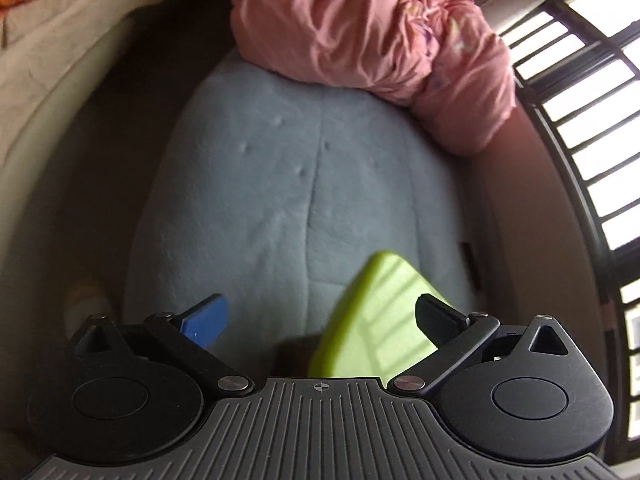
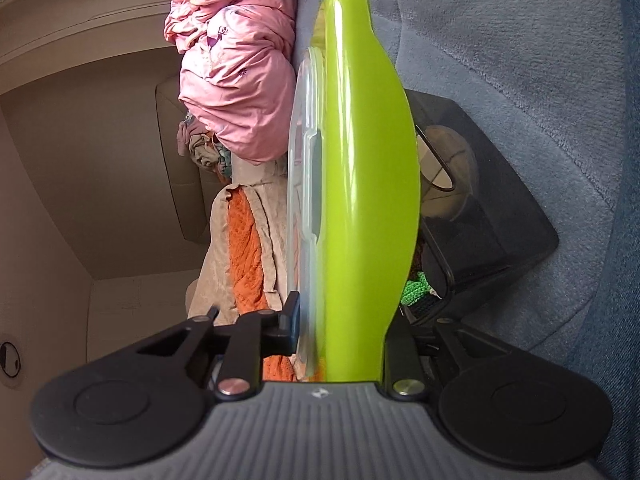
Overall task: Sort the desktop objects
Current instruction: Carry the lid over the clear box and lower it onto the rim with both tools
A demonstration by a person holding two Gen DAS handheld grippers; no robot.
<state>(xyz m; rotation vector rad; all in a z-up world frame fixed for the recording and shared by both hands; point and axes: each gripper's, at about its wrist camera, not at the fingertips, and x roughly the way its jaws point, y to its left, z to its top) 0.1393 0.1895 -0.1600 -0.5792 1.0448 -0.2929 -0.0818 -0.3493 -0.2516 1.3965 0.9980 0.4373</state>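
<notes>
My right gripper (image 2: pixel 340 320) is shut on a lime-green box with a clear plastic lid (image 2: pixel 360 184), held on edge, its fingers clamping the lid side and the green side. The same green box (image 1: pixel 372 312) shows in the left wrist view, low and right of centre, over a light-blue plush cushion (image 1: pixel 280 184). My left gripper (image 1: pixel 320 316) is open and empty; its blue left finger pad (image 1: pixel 206 320) and black right finger pad (image 1: pixel 436 316) stand wide apart, and the box lies partly between them, near the right pad.
A crumpled pink cloth (image 1: pixel 360 24) lies at the cushion's far end, also in the right wrist view (image 2: pixel 236 92). A black box with items inside (image 2: pixel 472 208) sits behind the green box. Beige and orange fabric (image 2: pixel 248 248) lies at left. A barred window (image 1: pixel 580 120) is at right.
</notes>
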